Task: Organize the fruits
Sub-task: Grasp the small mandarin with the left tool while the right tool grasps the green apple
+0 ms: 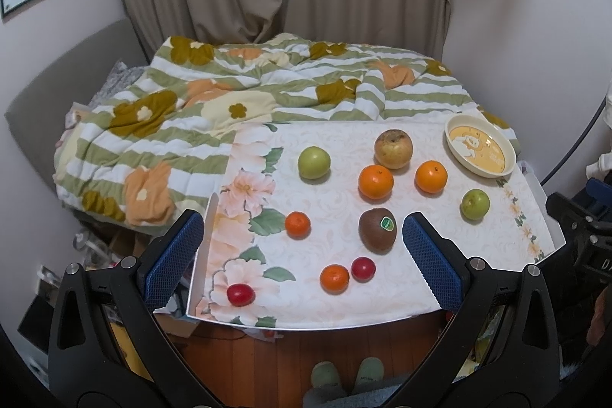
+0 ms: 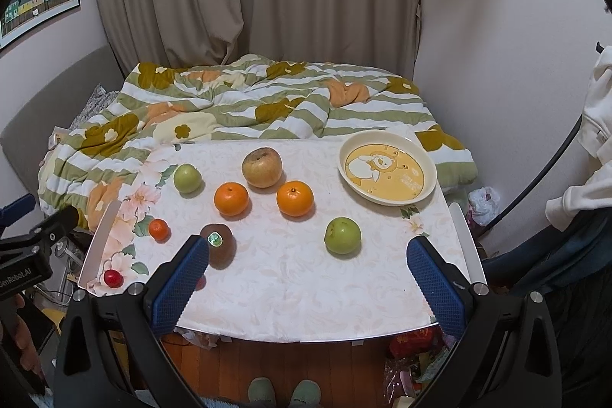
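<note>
Fruits lie loose on a floral table (image 1: 325,304): a green apple (image 1: 313,162), a brown pear (image 1: 393,148), two oranges (image 1: 375,181) (image 1: 431,176), a second green apple (image 1: 475,204), a kiwi (image 1: 377,229), two small mandarins (image 1: 297,225) (image 1: 334,278) and two red tomatoes (image 1: 363,269) (image 1: 240,294). An empty yellow plate (image 1: 480,150) sits at the far right corner; it also shows in the right wrist view (image 2: 386,172). My left gripper (image 1: 302,251) is open, above the table's near edge. My right gripper (image 2: 308,272) is open, just short of the green apple (image 2: 342,235).
A bed with a striped flowered quilt (image 1: 229,109) lies behind the table, curtains beyond it. Clutter lies on the floor to the left (image 1: 95,247) and bags to the right (image 2: 413,343). The person's slippers (image 1: 346,375) stand below the near edge.
</note>
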Available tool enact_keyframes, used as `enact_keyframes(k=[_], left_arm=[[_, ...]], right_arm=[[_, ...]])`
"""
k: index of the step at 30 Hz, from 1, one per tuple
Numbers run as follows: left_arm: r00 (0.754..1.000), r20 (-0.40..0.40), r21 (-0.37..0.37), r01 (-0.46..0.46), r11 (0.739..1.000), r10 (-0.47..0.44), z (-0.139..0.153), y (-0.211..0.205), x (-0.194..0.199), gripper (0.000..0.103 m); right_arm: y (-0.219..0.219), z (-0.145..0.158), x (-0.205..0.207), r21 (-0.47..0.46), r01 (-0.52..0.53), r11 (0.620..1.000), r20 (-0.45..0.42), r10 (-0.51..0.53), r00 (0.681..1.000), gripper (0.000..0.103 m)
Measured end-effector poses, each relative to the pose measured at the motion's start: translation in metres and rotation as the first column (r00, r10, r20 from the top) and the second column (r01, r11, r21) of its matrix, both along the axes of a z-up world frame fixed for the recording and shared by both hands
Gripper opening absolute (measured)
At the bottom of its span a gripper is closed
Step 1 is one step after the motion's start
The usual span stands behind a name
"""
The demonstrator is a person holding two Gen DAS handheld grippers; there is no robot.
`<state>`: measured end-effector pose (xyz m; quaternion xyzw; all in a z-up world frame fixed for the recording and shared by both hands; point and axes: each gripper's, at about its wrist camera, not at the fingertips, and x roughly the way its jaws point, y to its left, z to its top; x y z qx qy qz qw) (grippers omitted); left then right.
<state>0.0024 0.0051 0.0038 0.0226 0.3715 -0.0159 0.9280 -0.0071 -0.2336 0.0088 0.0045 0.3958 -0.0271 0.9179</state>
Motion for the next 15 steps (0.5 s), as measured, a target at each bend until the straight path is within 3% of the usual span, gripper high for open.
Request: enact_keyframes(k=[9,15], left_arm=[[0.997,-0.07,-0.047,0.02,0.999,-0.024,-0.027,0.005,0.018,0.103],[0.985,-0.172,-0.068,-0.036,0.997,0.024,-0.06,0.005,0.032,0.103]], right_arm=[[-0.006,-0.006,0.013,-0.001,0.022,1.0,-0.002,-0.022,1.0,0.103],[-0.023,-0.03,0.038,-0.008,-0.009,1.0,-0.052,0.009,0.999,0.103]])
